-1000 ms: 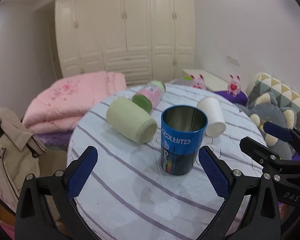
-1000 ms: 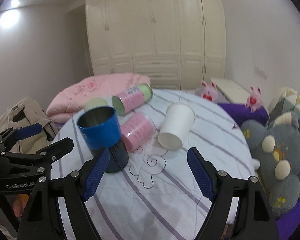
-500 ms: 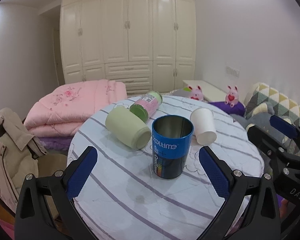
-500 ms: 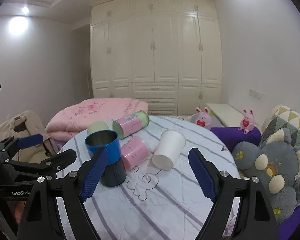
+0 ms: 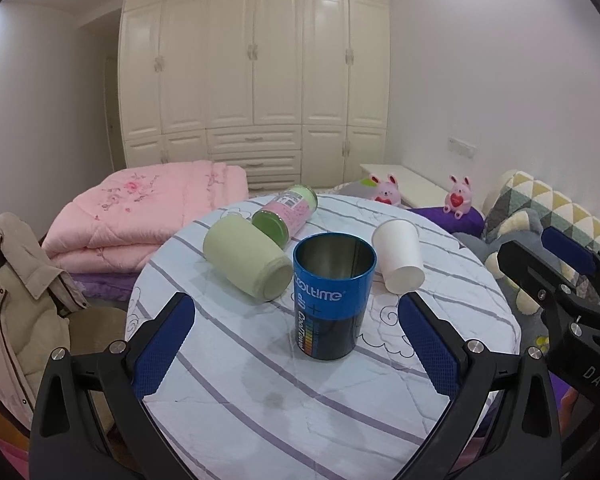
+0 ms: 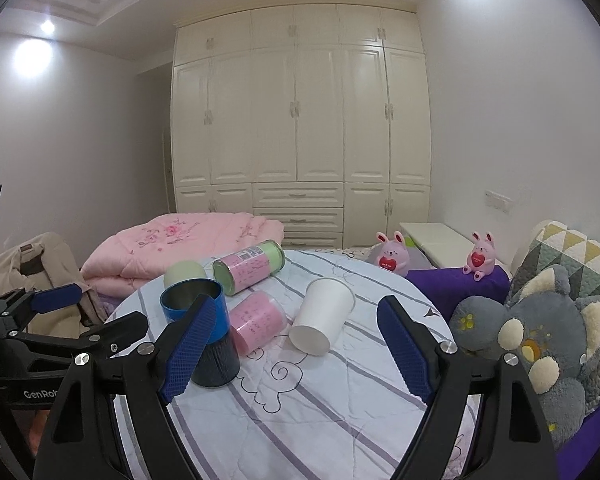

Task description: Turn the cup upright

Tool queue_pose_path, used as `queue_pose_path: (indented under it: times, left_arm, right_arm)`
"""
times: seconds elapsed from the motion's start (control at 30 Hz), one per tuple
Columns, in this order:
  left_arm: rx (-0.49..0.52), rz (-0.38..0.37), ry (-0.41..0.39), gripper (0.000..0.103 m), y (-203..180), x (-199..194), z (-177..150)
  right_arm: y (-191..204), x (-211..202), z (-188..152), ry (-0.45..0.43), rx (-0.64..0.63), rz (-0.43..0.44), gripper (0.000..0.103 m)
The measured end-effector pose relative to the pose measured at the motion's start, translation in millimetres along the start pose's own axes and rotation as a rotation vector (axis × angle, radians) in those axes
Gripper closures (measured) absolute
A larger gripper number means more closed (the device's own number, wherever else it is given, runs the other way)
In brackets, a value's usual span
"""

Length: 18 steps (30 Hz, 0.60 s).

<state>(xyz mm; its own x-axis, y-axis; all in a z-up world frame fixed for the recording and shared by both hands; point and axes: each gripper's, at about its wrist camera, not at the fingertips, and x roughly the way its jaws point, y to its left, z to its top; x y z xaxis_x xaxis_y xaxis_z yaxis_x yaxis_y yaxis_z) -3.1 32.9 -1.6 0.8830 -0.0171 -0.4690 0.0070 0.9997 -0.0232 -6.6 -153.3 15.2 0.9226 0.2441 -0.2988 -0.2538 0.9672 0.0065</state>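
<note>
A blue metal cup [image 5: 332, 294] stands upright, mouth up, on the round striped table [image 5: 260, 392]; it also shows in the right wrist view [image 6: 204, 336]. My left gripper [image 5: 296, 348] is open and empty, pulled back in front of the cup. My right gripper [image 6: 296, 350] is open and empty, back from the table's items. A white paper cup [image 5: 400, 260] lies on its side to the right of the blue cup, and also shows in the right wrist view [image 6: 322, 320].
A pale green cup [image 5: 246, 262] and a pink-and-green can [image 5: 290, 216] lie on their sides behind the blue cup. A pink cup [image 6: 258, 320] lies beside it. Stuffed toys [image 6: 540, 340] sit right, a pink quilt [image 5: 140, 208] and a jacket [image 5: 16, 300] left.
Both grippers have drawn back and risen away from the table. The blue cup stays standing upright; the other cups have not moved.
</note>
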Motion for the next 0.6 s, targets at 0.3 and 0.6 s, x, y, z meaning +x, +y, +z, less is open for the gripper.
queue_pose_path:
  times: [0.3,0.6]
  left_arm:
    - [0.004,0.005,-0.009,0.000,-2.1,0.5,-0.2]
    - [0.008,0.027,-0.028,0.000,-2.1,-1.7,0.7]
  right_arm:
    - [0.1,0.1,0.9,0.005,-0.001,-0.003,0.019]
    - [0.6,-0.3,0.5,0.004,-0.006,-0.006,0.019]
